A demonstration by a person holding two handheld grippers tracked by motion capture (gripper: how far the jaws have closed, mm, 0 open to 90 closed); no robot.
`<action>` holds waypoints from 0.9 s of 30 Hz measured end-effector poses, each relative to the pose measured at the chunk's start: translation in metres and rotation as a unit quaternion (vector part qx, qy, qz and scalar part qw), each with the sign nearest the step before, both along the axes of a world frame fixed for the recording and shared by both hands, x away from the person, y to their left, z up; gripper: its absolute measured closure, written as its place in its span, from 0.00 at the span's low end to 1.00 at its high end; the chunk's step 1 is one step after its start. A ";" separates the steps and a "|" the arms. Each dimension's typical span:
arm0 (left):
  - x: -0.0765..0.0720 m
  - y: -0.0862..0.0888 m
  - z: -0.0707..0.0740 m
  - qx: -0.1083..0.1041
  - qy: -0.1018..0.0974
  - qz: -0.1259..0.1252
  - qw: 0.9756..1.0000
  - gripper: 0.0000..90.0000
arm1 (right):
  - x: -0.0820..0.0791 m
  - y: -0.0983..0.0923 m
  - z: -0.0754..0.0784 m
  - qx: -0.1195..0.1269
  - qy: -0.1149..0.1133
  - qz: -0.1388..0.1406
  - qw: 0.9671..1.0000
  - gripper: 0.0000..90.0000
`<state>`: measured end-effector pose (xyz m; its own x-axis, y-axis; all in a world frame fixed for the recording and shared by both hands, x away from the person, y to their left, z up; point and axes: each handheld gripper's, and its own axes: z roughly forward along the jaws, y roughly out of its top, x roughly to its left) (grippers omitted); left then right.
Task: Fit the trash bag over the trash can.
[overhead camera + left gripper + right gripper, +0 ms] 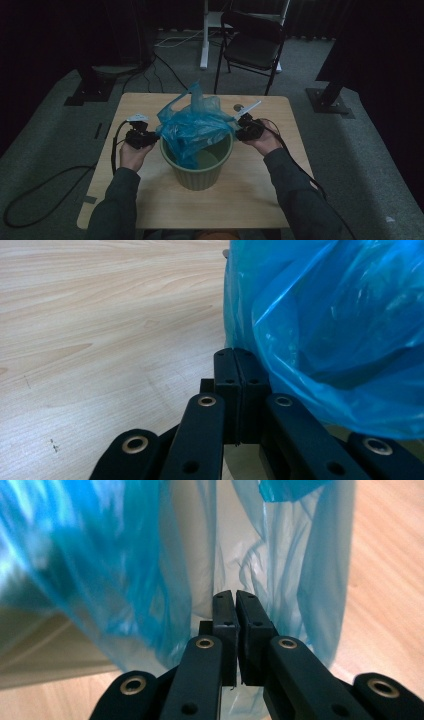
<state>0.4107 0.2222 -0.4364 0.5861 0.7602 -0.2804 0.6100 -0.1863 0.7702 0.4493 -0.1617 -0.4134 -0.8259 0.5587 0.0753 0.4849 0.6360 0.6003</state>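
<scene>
Crumpled translucent blue plastic bag (192, 127)

- The left gripper (234, 352) is matte black, with flat linkage bars fastened by brass-ringed rivets and small dark screw holes.
- The right gripper (234, 594) has the same build: two square black jaw blocks and ringed rivets.
- A grey-white plate tops each gripper in the high view.
- A black cable trails from each.
- The person wears dark grey-green long sleeves (119, 192).
</scene>
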 end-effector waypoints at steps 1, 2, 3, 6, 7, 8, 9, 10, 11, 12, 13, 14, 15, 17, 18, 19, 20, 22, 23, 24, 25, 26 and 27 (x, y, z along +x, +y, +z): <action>-0.001 0.000 0.000 0.000 0.000 0.001 1.000 0.99 | -0.001 -0.001 -0.001 0.000 0.004 0.001 1.000 0.98; -0.001 0.001 0.000 -0.001 0.001 0.002 1.000 0.99 | -0.002 -0.002 -0.002 -0.001 0.007 0.002 1.000 0.98; -0.002 0.001 0.000 -0.001 0.002 0.003 1.000 0.99 | -0.003 -0.003 -0.003 -0.001 0.011 0.002 1.000 0.99; -0.005 0.003 -0.002 -0.002 0.003 0.000 1.000 0.99 | -0.005 -0.008 -0.009 0.001 0.024 0.002 1.000 0.99; -0.006 0.003 -0.003 -0.006 0.003 0.000 1.000 0.99 | -0.005 -0.009 -0.011 0.003 0.028 0.001 1.000 0.99; -0.007 0.003 -0.004 -0.007 0.004 0.000 1.000 0.99 | -0.005 -0.011 -0.013 0.005 0.034 0.000 0.999 0.99; -0.007 0.004 -0.005 -0.008 0.002 0.000 1.000 0.99 | -0.006 -0.012 -0.016 0.008 0.039 0.000 0.999 0.99; -0.008 0.005 -0.005 -0.009 0.003 0.000 1.000 0.99 | -0.006 -0.013 -0.018 0.012 0.045 0.002 0.999 1.00; -0.008 0.005 -0.005 -0.010 0.003 0.002 1.000 0.99 | -0.007 -0.014 -0.019 0.013 0.047 0.003 0.999 1.00; -0.008 0.005 -0.005 -0.009 0.003 0.003 1.000 0.99 | -0.007 -0.014 -0.020 0.015 0.051 0.003 0.999 1.00; -0.009 0.006 -0.006 -0.009 0.003 0.003 1.000 0.99 | -0.008 -0.014 -0.021 0.016 0.055 0.005 0.998 1.00; -0.009 0.006 -0.006 -0.009 0.002 0.005 1.000 0.99 | -0.009 -0.014 -0.021 0.016 0.054 0.006 0.998 1.00; -0.009 0.006 -0.005 -0.009 0.001 0.008 1.000 0.99 | -0.010 -0.014 -0.021 0.016 0.053 0.007 0.998 1.00; -0.010 0.007 -0.004 -0.007 -0.002 0.010 1.000 0.98 | -0.012 -0.014 -0.018 0.015 0.039 0.006 0.999 0.98; -0.010 0.008 -0.004 -0.006 -0.005 0.011 1.000 0.98 | -0.013 -0.014 -0.017 0.017 0.029 0.007 0.999 0.97; -0.011 0.008 -0.003 -0.007 -0.006 0.012 1.000 0.98 | -0.014 -0.015 -0.014 0.020 0.019 0.008 1.000 0.95; -0.011 0.008 -0.002 -0.006 -0.008 0.012 1.000 0.97 | -0.015 -0.015 -0.011 0.021 0.009 0.005 1.000 0.92; -0.012 0.010 0.000 -0.008 -0.013 0.014 1.000 0.97 | -0.018 -0.016 -0.004 0.021 -0.021 -0.001 1.000 0.89; -0.013 0.010 0.001 -0.010 -0.015 0.016 1.000 0.97 | -0.019 -0.017 -0.001 0.026 -0.032 0.000 0.999 0.88; -0.013 0.011 0.003 -0.011 -0.017 0.016 1.000 0.96 | -0.021 -0.018 0.003 0.032 -0.043 0.001 0.999 0.87; -0.013 0.012 0.004 -0.012 -0.019 0.018 1.000 0.96 | -0.022 -0.019 0.007 0.034 -0.055 -0.001 0.998 0.86; -0.014 0.013 0.005 -0.013 -0.022 0.019 0.999 0.95 | -0.023 -0.019 0.010 0.036 -0.064 -0.005 0.997 0.85; -0.014 0.014 0.006 -0.016 -0.024 0.021 0.999 0.95 | -0.023 -0.021 0.014 0.041 -0.075 -0.006 0.996 0.83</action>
<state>0.3966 0.2360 -0.4308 0.5678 0.7753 -0.2766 0.5783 -0.1366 0.8043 0.4261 -0.1822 -0.3994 -0.8242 0.5664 -0.0027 0.3935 0.5760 0.7165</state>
